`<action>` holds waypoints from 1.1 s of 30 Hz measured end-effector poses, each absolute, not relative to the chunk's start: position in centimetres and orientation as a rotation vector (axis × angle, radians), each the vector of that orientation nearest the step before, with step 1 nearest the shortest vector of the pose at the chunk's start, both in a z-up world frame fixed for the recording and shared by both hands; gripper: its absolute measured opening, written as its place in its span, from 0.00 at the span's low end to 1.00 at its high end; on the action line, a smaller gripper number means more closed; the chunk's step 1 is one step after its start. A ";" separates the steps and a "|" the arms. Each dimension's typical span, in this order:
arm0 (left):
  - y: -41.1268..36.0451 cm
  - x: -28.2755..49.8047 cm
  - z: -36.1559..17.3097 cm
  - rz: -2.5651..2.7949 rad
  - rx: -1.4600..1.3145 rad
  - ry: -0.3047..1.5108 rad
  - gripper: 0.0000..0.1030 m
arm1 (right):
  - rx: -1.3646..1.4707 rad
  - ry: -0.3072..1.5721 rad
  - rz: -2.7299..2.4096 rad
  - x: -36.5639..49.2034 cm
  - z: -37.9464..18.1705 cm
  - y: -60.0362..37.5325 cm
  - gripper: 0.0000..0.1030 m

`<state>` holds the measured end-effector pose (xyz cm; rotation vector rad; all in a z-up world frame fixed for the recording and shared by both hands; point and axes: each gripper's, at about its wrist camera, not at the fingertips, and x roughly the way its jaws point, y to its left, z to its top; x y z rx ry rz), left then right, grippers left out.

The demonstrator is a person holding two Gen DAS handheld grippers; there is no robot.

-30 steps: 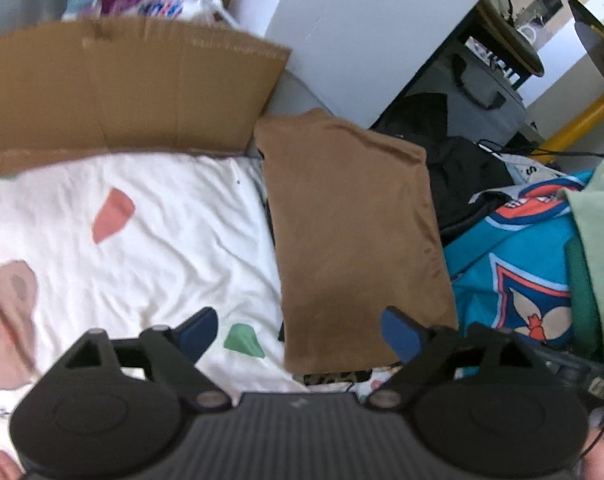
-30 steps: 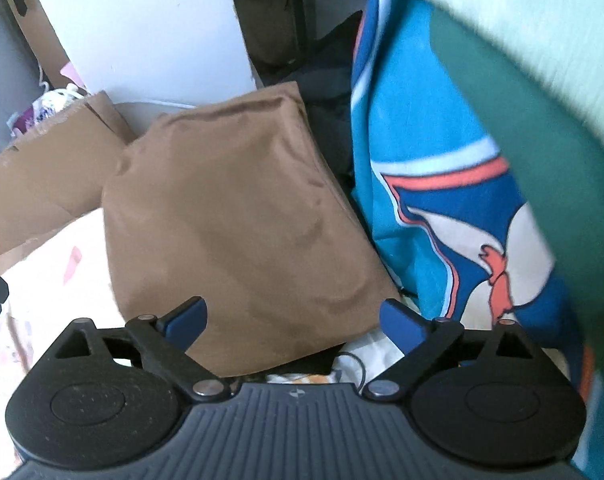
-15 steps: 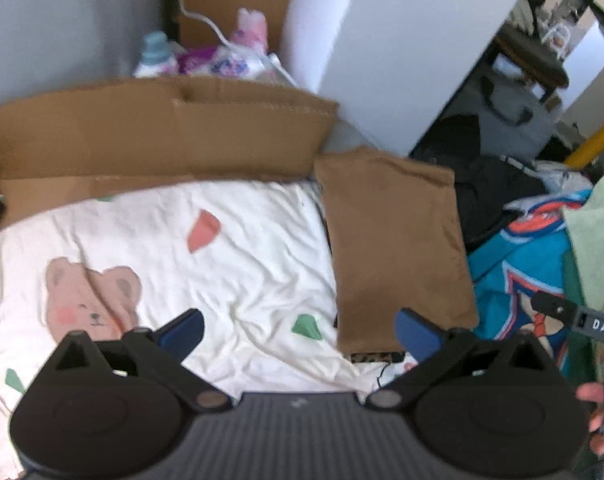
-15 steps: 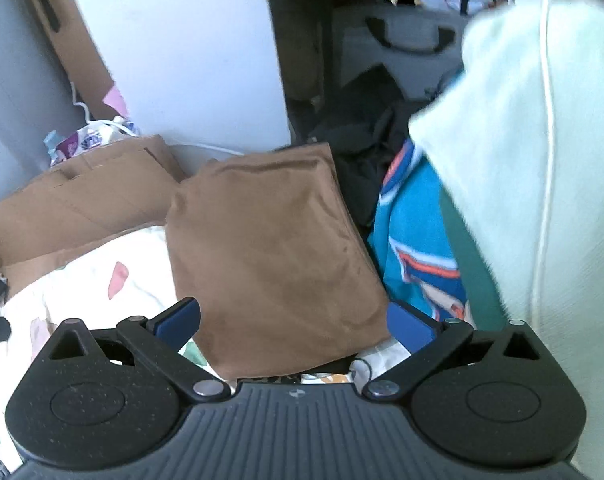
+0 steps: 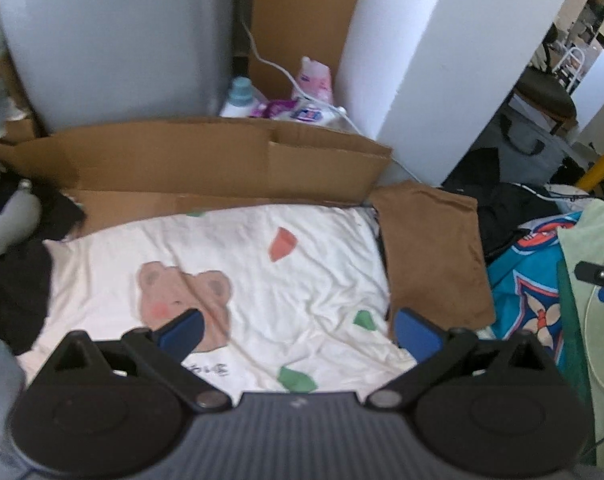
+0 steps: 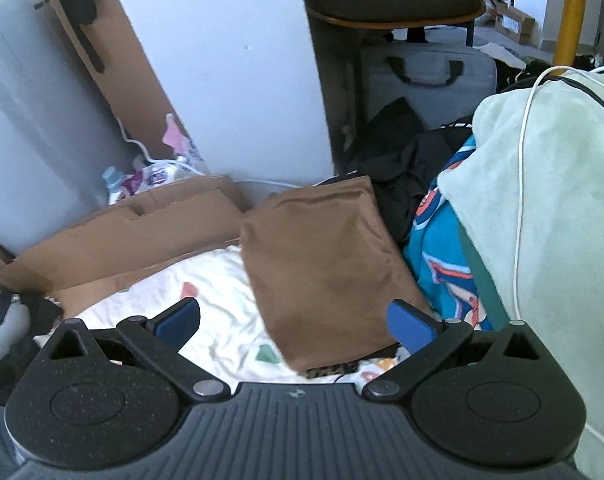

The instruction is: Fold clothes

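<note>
Low in the left wrist view, the left gripper (image 5: pixel 297 330) hangs with its two blue fingers spread wide and nothing between them, and the right gripper (image 6: pixel 293 318) matches it in its own view, two fingers wide apart and empty. Just past the left tool, filling the middle of the frame, lies one cream sheet (image 5: pixel 293 280) printed with a single bear (image 5: pixel 181 292) and a few coloured shapes (one reddish, two green, the far ones too blurred to count). To its right, touching its edge, sits one folded brown garment (image 5: pixel 434 256), a neat rectangle, lying centre frame in the right wrist view (image 6: pixel 326 264). Right again, one blue patterned cloth (image 5: pixel 530 292), one pale green fleece (image 6: pixel 550 208) with a white cable (image 6: pixel 520 184) trailing over it. Further back, one black garment (image 6: pixel 406 168) bunched up in the upper right. Behind the sheet, a flattened cardboard sheet (image 5: pixel 205 160), then, upper centre, two bottles (image 5: pixel 241 96) and some packets against the wall.
</note>
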<state>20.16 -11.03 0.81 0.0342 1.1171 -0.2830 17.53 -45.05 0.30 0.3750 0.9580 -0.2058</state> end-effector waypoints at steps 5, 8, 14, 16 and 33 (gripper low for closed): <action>-8.1 18.4 3.4 -0.229 0.052 1.092 1.00 | 0.372 0.937 -0.170 16.0 3.1 -43.3 0.99; -6.5 17.3 5.2 -0.207 0.048 1.060 1.00 | 0.356 0.926 -0.142 15.1 4.6 -42.0 0.99; -3.8 15.5 7.8 -0.180 0.048 1.008 1.00 | 0.331 0.899 -0.108 13.2 7.4 -39.6 0.99; -2.8 15.0 7.9 -0.164 0.038 1.001 1.00 | 0.319 0.899 -0.103 12.7 8.0 -38.6 0.99; 1.4 8.7 7.0 -0.057 -0.010 0.969 1.00 | 0.163 0.921 -0.008 7.9 9.7 -29.9 0.99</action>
